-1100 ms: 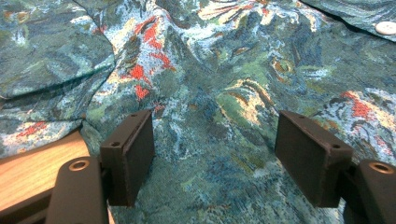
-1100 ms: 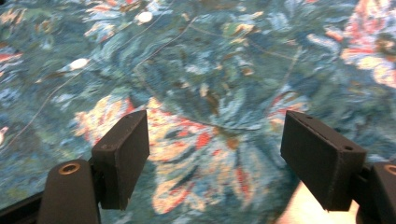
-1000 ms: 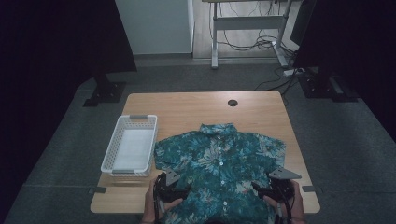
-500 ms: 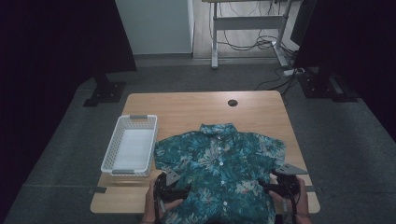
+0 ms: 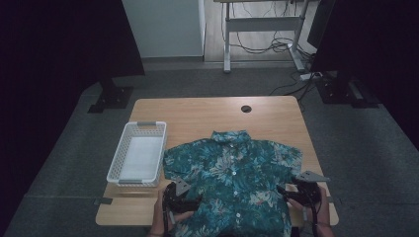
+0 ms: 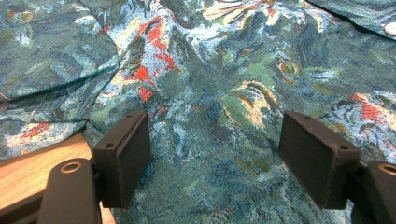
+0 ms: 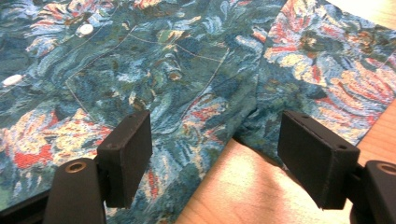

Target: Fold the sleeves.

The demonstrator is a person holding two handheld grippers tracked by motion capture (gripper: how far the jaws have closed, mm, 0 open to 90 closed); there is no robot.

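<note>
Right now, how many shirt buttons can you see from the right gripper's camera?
2, both at the upper left of the right gripper view on the shirt: one button near the top, another at the left edge. More may lie outside the frame.

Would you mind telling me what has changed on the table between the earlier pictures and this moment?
The right gripper has slid outward, from over the shirt's front toward its right edge near the sleeve; its jaws stand open with nothing gripped. The left gripper has stayed over the shirt's lower left part, jaws open. The shirt still lies spread flat, and the white basket has not moved.
</note>
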